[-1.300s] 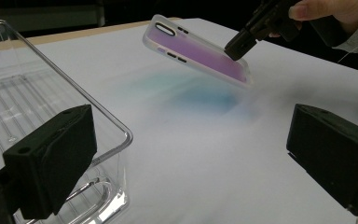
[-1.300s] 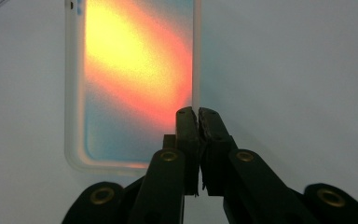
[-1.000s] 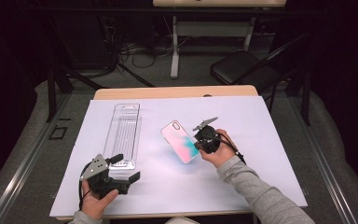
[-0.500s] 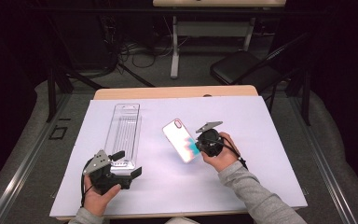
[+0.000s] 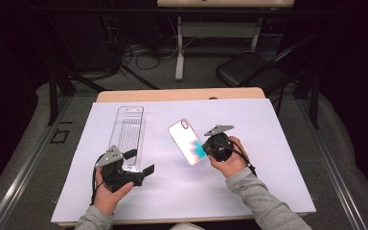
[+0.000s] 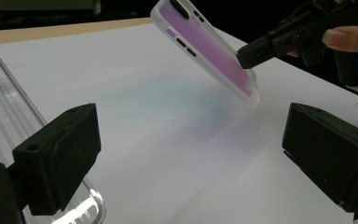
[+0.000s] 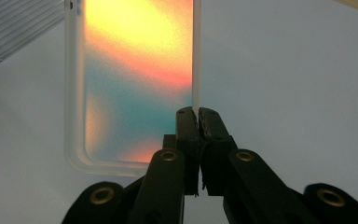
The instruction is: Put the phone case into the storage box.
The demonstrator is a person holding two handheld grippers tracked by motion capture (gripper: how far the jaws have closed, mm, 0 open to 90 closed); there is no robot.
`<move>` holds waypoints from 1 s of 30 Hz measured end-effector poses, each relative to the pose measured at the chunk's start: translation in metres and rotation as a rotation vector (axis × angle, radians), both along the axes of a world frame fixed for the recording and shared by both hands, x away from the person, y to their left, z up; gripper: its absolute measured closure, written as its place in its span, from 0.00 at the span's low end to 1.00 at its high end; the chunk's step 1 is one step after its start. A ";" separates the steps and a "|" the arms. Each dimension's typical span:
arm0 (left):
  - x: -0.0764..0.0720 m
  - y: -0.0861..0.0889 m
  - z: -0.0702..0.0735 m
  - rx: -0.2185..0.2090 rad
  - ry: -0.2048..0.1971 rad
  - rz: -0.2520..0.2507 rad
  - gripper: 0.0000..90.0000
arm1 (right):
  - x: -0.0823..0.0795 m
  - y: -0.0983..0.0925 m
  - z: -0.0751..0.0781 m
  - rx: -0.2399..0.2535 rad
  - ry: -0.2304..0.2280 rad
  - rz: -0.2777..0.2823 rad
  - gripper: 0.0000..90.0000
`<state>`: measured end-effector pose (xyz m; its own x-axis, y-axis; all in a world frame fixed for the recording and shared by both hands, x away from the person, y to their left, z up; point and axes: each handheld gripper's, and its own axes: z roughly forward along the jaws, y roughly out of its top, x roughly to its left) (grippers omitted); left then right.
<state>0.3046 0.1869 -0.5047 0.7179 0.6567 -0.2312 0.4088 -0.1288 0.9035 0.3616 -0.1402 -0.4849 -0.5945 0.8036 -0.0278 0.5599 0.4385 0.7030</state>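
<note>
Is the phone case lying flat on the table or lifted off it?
Lifted and tilted. The right gripper pinches one side edge of the phone case; in the left gripper view its lower corner hangs above the white table cover.

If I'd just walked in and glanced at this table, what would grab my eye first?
Most likely the colourful phone case, frosted with pink, orange and teal, held tilted above the middle of the white table by its edge in the shut right gripper. Next, the clear plastic package lying flat at the left. Just in front of it the left gripper hovers with its black jaws wide open.
</note>
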 end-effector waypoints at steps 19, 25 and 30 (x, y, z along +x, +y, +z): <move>0.022 -0.023 0.018 -0.042 0.004 0.013 0.15 | -0.006 -0.002 0.001 0.040 -0.028 -0.007 0.98; 0.030 -0.028 0.021 -0.045 0.013 0.029 0.17 | -0.009 -0.002 0.001 0.044 -0.043 -0.008 0.98; 0.035 -0.031 0.023 -0.068 0.035 0.030 0.21 | -0.010 -0.002 0.000 0.058 -0.054 -0.012 0.98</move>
